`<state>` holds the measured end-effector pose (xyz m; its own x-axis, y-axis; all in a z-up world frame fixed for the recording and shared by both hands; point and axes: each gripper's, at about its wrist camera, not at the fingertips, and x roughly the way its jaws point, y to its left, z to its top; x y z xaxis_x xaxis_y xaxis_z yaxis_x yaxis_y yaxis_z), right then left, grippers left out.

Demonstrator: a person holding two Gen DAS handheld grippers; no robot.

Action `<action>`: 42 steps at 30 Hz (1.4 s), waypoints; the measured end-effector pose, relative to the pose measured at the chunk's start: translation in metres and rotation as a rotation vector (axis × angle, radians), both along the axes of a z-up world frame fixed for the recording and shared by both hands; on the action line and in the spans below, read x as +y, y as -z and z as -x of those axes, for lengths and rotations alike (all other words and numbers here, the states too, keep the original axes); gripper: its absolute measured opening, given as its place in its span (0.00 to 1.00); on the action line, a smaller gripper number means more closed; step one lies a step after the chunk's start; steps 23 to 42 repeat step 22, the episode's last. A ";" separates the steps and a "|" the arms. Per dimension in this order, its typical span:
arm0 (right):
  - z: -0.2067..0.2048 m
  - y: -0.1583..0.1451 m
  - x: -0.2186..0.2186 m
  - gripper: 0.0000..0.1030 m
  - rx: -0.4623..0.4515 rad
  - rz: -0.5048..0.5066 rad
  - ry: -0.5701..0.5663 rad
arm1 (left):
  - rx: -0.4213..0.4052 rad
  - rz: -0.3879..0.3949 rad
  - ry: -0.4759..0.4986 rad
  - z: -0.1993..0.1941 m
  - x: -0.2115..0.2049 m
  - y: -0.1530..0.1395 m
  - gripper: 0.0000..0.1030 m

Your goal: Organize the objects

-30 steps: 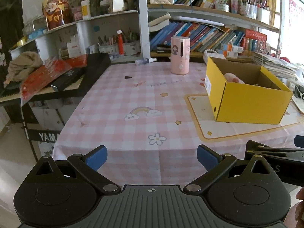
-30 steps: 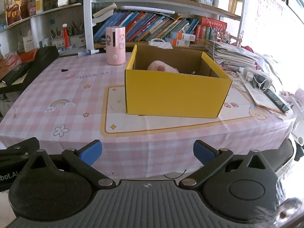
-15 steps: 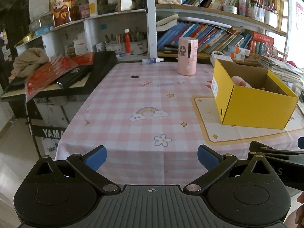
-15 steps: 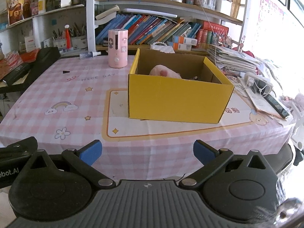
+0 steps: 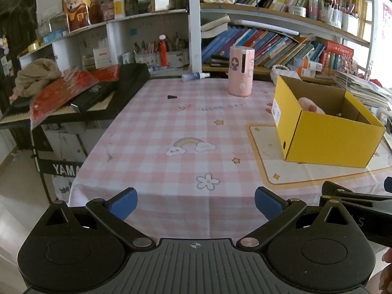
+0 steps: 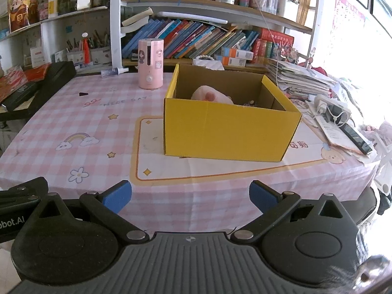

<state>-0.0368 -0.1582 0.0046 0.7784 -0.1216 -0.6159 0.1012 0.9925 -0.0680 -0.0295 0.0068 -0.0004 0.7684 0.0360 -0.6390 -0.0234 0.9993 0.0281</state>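
Left gripper (image 5: 194, 203) and right gripper (image 6: 188, 197) both spread wide, nothing between the pads, held off the near table edge. Yellow box (image 6: 230, 129) sits mid-table on the cream mat, pink plush (image 6: 210, 95) inside. Pink canister (image 6: 150, 63) upright near the far edge.

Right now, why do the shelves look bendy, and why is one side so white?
Left wrist view: the fisheye lens curves the shelves near the edges. Right wrist view: strong daylight washes out the right edge, while the yellow box in the middle stays sharp.
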 end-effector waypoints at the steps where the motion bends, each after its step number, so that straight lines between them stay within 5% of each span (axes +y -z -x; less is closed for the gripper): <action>1: 0.000 0.000 0.000 1.00 0.000 0.001 0.000 | 0.003 0.002 0.000 -0.001 0.000 0.000 1.00; 42: -0.002 0.003 -0.003 1.00 0.013 -0.004 0.013 | 0.001 -0.002 0.033 -0.002 -0.004 0.000 1.00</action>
